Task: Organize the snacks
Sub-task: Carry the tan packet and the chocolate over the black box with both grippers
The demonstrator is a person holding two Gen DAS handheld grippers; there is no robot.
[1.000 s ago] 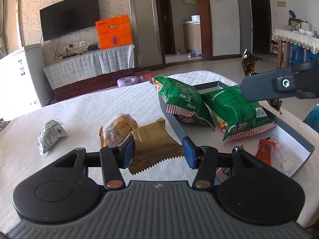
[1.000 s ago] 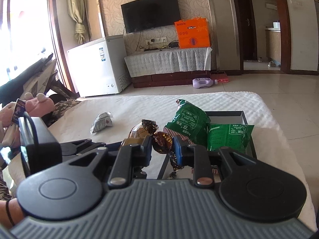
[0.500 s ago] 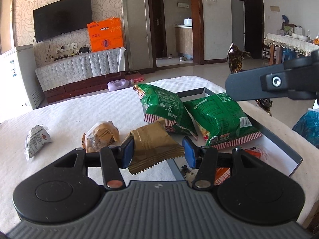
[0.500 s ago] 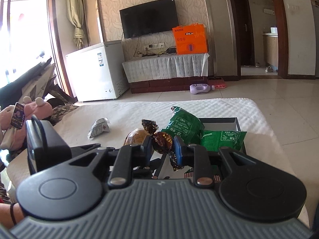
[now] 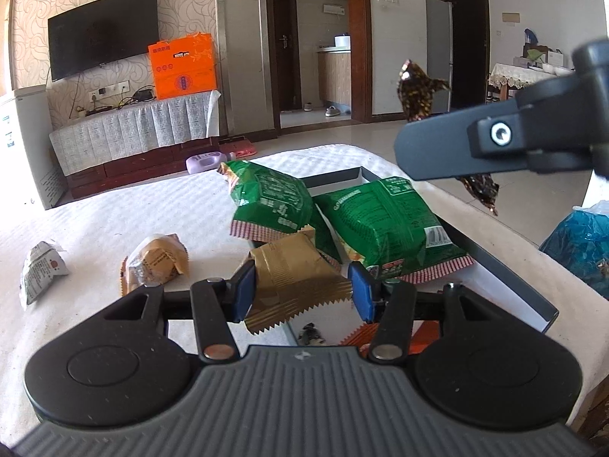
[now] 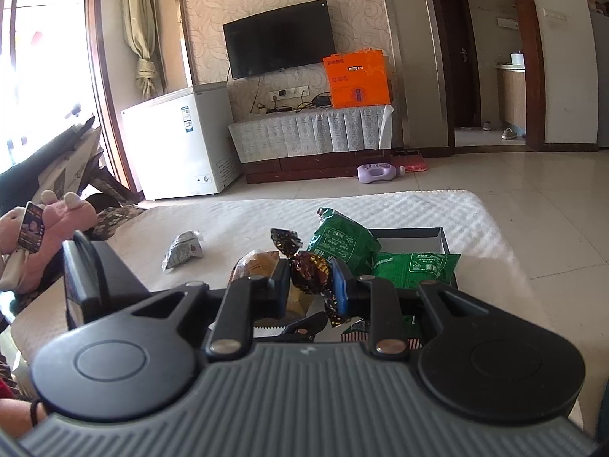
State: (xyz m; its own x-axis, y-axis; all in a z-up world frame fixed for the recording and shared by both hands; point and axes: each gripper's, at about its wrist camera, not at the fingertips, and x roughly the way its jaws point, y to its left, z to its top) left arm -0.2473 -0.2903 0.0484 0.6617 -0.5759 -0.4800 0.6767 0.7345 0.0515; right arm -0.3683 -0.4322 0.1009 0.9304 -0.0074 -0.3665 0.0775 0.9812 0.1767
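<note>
Blue-padded fingers (image 6: 338, 285) pinching crinkly, twist-ended brown foil candy (image 6: 310, 275)

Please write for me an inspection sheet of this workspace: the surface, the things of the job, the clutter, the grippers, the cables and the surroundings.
Surface: table under white textured cloth.
Job's things: shallow grey-rimmed white tray holding two green snack bags; gold crinkle-edged packet; dark brown twist-wrapped candy; tan wrapped pastry and small white packet lying on the cloth.
Clutter: blue plastic bag at the table's right edge.
Grippers: left gripper holds the gold packet above the tray's near-left corner; right gripper is shut on the candy.
Cables: wires by wall sockets.
Surroundings: wall television, orange box, white freezer.
</note>
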